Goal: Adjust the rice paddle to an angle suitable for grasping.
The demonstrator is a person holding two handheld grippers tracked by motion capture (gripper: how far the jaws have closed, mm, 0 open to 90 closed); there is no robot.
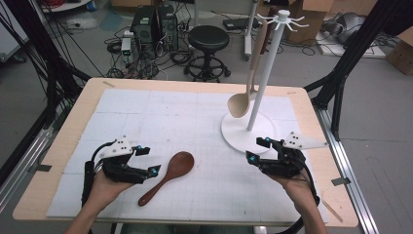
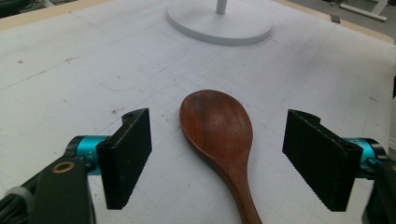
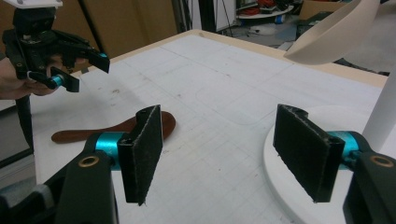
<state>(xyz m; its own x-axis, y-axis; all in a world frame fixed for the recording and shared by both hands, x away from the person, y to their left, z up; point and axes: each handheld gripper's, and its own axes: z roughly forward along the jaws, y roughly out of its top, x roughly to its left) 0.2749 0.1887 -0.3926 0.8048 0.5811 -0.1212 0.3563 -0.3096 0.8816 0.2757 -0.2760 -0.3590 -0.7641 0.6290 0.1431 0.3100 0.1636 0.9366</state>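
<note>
**Brown wooden spoon lies between my open left jaws, not yet gripped**

Brown wooden spoon (image 1: 168, 176) lies flat on the white gridded mat (image 1: 146, 117), near the front of the table (image 1: 63, 141), bowl pointing towards the white stand (image 1: 248, 131) and handle running back towards my side. I judge it lies there to be picked up and hung next to the pale wooden spoon (image 1: 243, 100), which already hangs from the hooks at the top of the pole.

My left gripper (image 2: 217, 158) sits low over the mat with its jaws spread to either side of the spoon's neck. The pads (image 2: 126, 156) stand clear of the wood on both sides, so nothing is held yet; I read this as lining up for a grab at the narrow part, where the jaws can close around it.

My right gripper (image 1: 260, 150) hangs by the rim of the stand's round base, jaws apart and empty. I take it to be waiting there, perhaps to steady the stand.

Hard to make out: the spoon's handle end is cut off at the bottom of the left gripper view. In the right gripper view one pad hides part of the spoon's bowl, and the pale spoon's bowl is cropped at the top edge. Whether the pale spoon hangs by a hole or a loop I cannot tell; the hooks are too small in the high view.
</note>
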